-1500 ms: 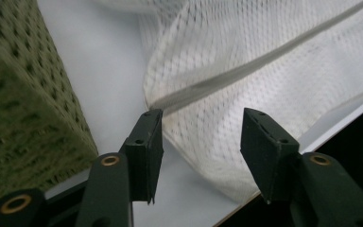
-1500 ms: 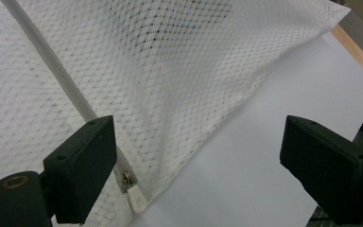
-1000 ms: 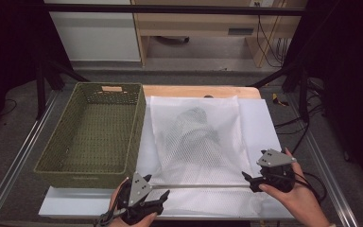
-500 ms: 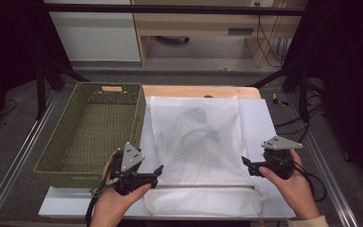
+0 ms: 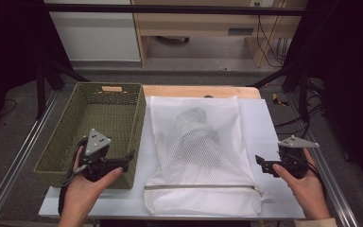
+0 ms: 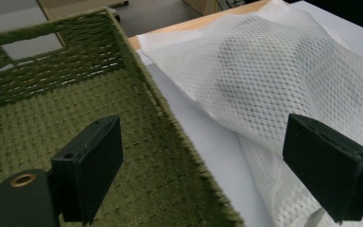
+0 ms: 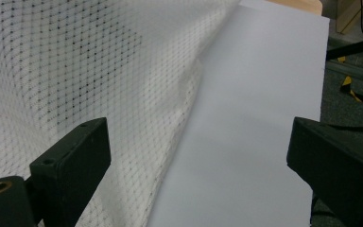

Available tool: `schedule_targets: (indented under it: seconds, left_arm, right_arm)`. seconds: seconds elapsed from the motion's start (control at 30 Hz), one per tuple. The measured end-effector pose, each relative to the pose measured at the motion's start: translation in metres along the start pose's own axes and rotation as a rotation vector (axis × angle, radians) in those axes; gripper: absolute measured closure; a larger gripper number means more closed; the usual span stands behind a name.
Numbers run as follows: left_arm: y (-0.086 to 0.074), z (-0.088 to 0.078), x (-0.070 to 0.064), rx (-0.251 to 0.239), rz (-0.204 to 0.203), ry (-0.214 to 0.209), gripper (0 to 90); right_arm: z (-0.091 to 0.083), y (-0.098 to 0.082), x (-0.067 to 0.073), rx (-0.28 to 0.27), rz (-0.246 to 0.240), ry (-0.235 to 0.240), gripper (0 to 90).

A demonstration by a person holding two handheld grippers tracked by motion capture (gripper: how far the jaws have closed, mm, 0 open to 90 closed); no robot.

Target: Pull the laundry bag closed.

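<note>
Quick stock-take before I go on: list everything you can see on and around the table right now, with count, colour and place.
Mesh bag: one, white, table centre, dark item inside, zip at near end.
Basket: one, green woven, left of the bag.
Sheet: one, white, under the bag.
Table: one, wooden, far edge showing.
Shelf: one, wooden, behind the table.
Left tool: one, black, open, over the basket's near right corner.
Right tool: one, black, open, right of the bag.

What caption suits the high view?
Two open hand-held grippers, left and right, flank a white mesh laundry bag beside a green woven basket.
</note>
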State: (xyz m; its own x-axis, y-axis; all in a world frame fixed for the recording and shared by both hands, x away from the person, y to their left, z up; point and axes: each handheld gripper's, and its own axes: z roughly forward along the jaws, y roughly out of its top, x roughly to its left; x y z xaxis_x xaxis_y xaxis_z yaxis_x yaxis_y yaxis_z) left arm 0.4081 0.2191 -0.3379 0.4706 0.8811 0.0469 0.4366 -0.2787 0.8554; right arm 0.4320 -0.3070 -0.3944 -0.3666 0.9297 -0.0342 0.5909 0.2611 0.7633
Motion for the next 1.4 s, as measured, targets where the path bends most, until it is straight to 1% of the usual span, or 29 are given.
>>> schedule_targets:
  seconds: [0.03,0.1,0.13,0.17,0.23,0.33,0.4,0.43,0.57,0.6,0.63,0.7,0.8,0.83,0.97,1.17,1.2,1.23,1.33,1.4]
  left_arm:
    - [-0.001,-0.001,0.003,-0.003,-0.007,0.005,12.6]
    - [-0.003,-0.006,0.015,-0.009,-0.031,0.016,12.6]
    - [-0.004,-0.007,0.018,-0.011,-0.038,0.023,12.6]
    - [-0.005,-0.009,0.023,-0.011,-0.044,0.029,12.5]
    - [-0.007,-0.012,0.031,-0.016,-0.06,0.038,12.3]
    - [-0.01,-0.018,0.043,-0.025,-0.076,0.058,12.2]
    - [-0.012,-0.021,0.048,-0.022,-0.068,0.079,11.9]
    - [-0.013,-0.022,0.051,-0.014,-0.063,0.082,11.9]
    - [-0.018,-0.024,0.062,-0.025,-0.096,0.091,11.9]
    - [-0.02,-0.025,0.065,-0.029,-0.107,0.094,11.9]
    - [-0.021,-0.025,0.068,-0.033,-0.112,0.1,11.9]
    - [-0.023,-0.026,0.072,-0.033,-0.115,0.11,11.9]
    - [-0.026,-0.026,0.078,-0.047,-0.129,0.108,11.4]
    - [-0.027,-0.026,0.08,-0.046,-0.137,0.108,11.4]
    - [-0.031,-0.024,0.084,-0.056,-0.154,0.112,11.4]
    - [-0.038,-0.022,0.088,-0.054,-0.162,0.115,10.5]
    - [-0.038,-0.023,0.089,-0.052,-0.162,0.116,10.5]
    - [-0.039,-0.023,0.089,-0.053,-0.162,0.115,10.3]
    - [-0.041,-0.025,0.09,-0.058,-0.164,0.12,9.9]
    - [-0.043,-0.025,0.09,-0.055,-0.156,0.122,9.6]
  right_arm:
    - [-0.001,-0.001,-0.002,-0.001,0.001,0.0,7.5]
    - [-0.002,-0.003,-0.004,0.0,0.002,-0.016,7.5]
    - [-0.003,-0.005,-0.006,0.005,0.01,-0.019,7.5]
    - [-0.003,-0.006,-0.007,0.002,0.007,-0.023,7.5]
    - [-0.003,-0.009,-0.01,0.004,0.021,-0.024,7.5]
    - [-0.003,-0.014,-0.014,0.007,0.027,-0.026,7.6]
    - [-0.003,-0.017,-0.016,0.011,0.038,-0.031,7.6]
    - [-0.002,-0.018,-0.018,0.012,0.044,-0.031,7.6]
    - [-0.001,-0.023,-0.024,0.013,0.072,-0.035,8.0]
    - [-0.001,-0.025,-0.026,0.011,0.066,-0.036,8.0]
    - [0.0,-0.026,-0.026,0.014,0.078,-0.04,8.2]
    - [0.001,-0.029,-0.028,0.017,0.081,-0.041,8.3]
    - [0.003,-0.033,-0.03,0.023,0.086,-0.051,8.7]
    - [0.003,-0.034,-0.03,0.025,0.086,-0.047,8.7]
    - [0.004,-0.036,-0.031,0.031,0.087,-0.053,8.7]
    - [0.005,-0.041,-0.032,0.025,0.086,-0.057,8.9]
    - [0.005,-0.042,-0.032,0.026,0.077,-0.059,9.0]
    - [0.006,-0.043,-0.031,0.025,0.083,-0.06,8.9]
    - [0.007,-0.046,-0.028,0.031,0.08,-0.062,8.9]
    - [0.008,-0.049,-0.026,0.029,0.06,-0.064,9.0]
